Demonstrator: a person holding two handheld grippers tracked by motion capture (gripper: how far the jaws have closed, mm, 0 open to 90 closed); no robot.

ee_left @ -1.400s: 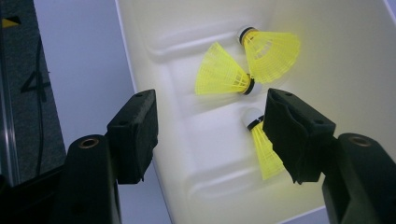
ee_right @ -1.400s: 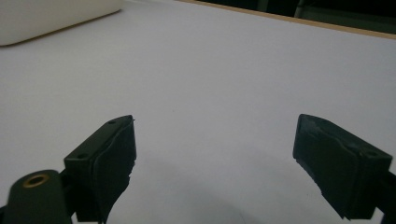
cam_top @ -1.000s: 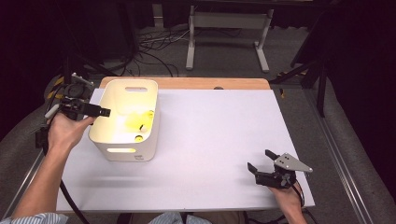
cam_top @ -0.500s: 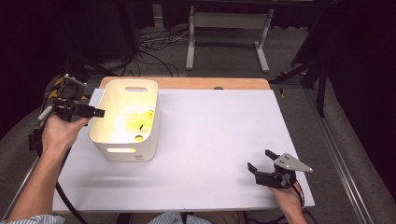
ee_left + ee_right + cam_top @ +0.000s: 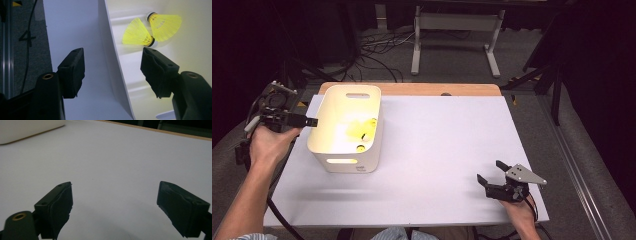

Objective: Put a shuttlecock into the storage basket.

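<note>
Two yellow shuttlecocks lie inside the white bin, which stands at the far left of the bench; the high view hints at a third yellow piece near the bin's near wall, too small to be sure of. The left gripper hangs at the bin's left rim with its jaws wide apart and nothing between the pads: in the left gripper view one jaw sits outside the wall and the other inside, just short of a shuttlecock's cork. The right gripper rests at the near right of the bench, jaws spread wide and holding nothing.

By my judgement the collecting looks done or nearly so, since no loose shuttlecock lies on the bench; what may remain is gripping the bin wall or picking from inside.

Room is tight at the left: the bin stands close to the bench's left edge, with cables beyond. To the right, the sheet is open.
</note>
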